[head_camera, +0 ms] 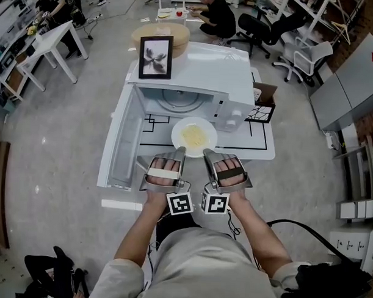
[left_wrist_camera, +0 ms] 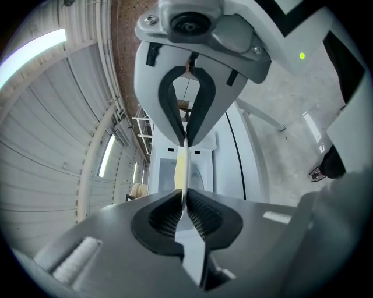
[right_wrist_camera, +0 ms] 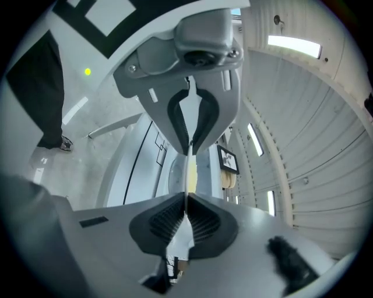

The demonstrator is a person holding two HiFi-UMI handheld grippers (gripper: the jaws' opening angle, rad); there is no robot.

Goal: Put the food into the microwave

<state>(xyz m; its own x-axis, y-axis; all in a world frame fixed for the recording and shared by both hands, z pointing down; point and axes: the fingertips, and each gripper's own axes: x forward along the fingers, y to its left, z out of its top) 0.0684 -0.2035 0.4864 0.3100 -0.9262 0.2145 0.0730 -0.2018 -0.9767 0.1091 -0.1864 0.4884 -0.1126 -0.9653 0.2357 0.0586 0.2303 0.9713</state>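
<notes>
- Head view: the left tool [head_camera: 181, 150] and the right tool [head_camera: 206, 153] sat side by side, each clamped on the near rim of a white plate [head_camera: 176, 133]. The yellow food [head_camera: 195, 137] lay on the plate, just ahead of both tips. Further ahead stood the microwave [head_camera: 204, 76] on the white tabletop [head_camera: 262, 144], its door [head_camera: 122, 140] swung open to the left tool's outer side and a picture frame [head_camera: 156, 57] on top.
- Left gripper view: the jaws were pressed on the plate's edge [left_wrist_camera: 182, 169], seen edge-on; the right tool [left_wrist_camera: 186, 137] pinched the same rim alongside.
- Right gripper view: the jaws were clenched on the plate's rim [right_wrist_camera: 189, 171], with the left tool [right_wrist_camera: 190, 150] gripping beside them.
</notes>
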